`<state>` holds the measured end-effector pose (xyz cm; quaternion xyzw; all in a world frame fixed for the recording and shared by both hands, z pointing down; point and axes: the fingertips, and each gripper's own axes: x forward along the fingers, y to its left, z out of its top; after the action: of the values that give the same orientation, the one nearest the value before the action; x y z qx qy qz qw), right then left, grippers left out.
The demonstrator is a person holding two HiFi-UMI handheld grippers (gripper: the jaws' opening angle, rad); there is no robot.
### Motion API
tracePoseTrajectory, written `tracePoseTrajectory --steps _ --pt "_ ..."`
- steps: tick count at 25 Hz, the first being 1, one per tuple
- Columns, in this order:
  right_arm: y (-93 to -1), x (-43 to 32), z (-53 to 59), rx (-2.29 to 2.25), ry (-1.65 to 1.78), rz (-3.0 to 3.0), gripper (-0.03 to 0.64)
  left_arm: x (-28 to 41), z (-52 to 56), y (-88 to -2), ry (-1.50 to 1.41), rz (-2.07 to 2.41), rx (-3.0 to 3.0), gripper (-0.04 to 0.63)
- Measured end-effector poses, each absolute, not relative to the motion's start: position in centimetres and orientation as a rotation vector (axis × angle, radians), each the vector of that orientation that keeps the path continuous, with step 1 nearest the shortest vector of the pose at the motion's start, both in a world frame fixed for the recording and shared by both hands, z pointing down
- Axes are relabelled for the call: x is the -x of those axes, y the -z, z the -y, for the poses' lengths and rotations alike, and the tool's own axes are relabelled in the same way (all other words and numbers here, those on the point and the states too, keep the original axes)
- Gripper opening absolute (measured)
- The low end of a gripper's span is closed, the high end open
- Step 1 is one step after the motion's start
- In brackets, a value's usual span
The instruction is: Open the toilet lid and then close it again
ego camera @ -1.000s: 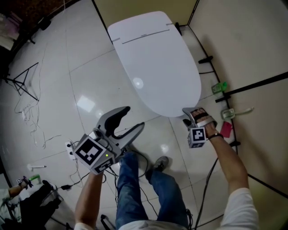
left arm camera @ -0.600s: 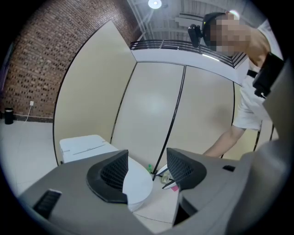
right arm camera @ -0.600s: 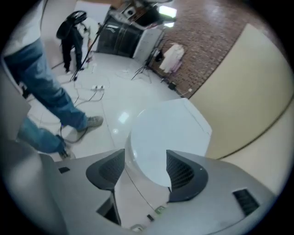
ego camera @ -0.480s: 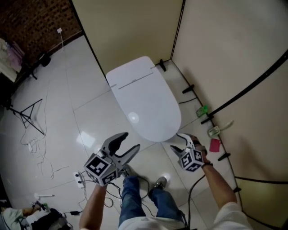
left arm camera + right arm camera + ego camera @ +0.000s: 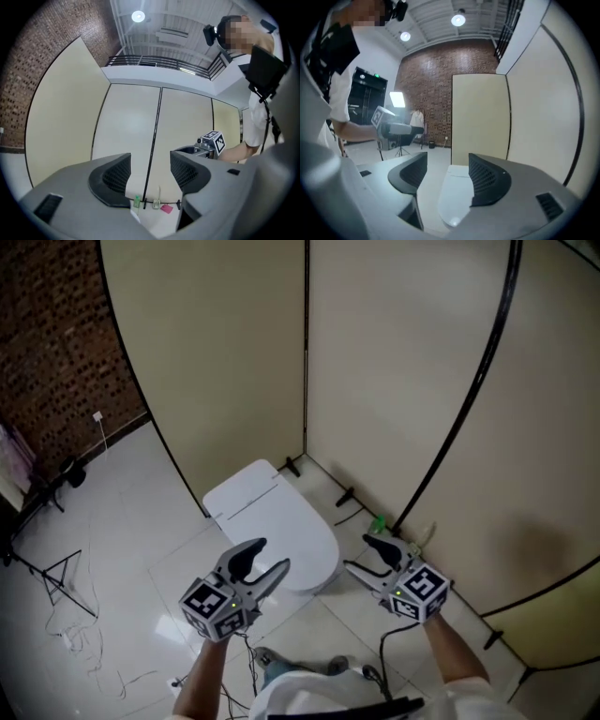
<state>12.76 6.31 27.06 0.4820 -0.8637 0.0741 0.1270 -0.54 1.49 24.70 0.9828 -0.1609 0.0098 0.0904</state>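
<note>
The white toilet lid (image 5: 272,526) lies shut, smooth and shiny, in the corner between beige panels (image 5: 216,371). The left gripper (image 5: 268,556) and the right gripper (image 5: 359,553) are clear of it, both with jaws apart and holding nothing.

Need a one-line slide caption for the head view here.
Left gripper and right gripper, both open and empty, hover clear of the closed toilet lid beside beige partition panels.

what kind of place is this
Probably a mock bathroom built inside a studio or lab: a toilet stands in a corner of freestanding beige panels, with a brick wall beyond.
</note>
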Motion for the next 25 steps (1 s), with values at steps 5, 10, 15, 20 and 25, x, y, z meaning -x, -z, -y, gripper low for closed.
tracePoseTrajectory --steps 5,10,15,20,25 --pt "-23.9 -13.9 -7.9 -1.574 -0.292 2.601 0.277 -0.9 -3.2 -21.0 0.007 0.408 -3.016 0.258" --pt "-26.4 -15.1 -9.2 -1.635 -0.316 2.526 0.225 -2.2 -4.9 -22.3 0.009 0.409 -3.001 0.258" --pt "-27.2 -15.2 -9.9 -1.609 -0.352 2.537 0.217 -2.4 -6.4 -23.0 -0.027 0.417 -3.005 0.258" --pt "-28.1 -14.4 -10.9 -1.593 -0.379 2.522 0.196 -1.4 -7.5 -23.2 -0.022 0.451 -2.999 0.258" --pt "-28.8 -13.8 -11.2 -1.566 -0.388 2.522 0.196 -1.0 -8.1 -23.5 -0.031 0.468 -3.002 0.258"
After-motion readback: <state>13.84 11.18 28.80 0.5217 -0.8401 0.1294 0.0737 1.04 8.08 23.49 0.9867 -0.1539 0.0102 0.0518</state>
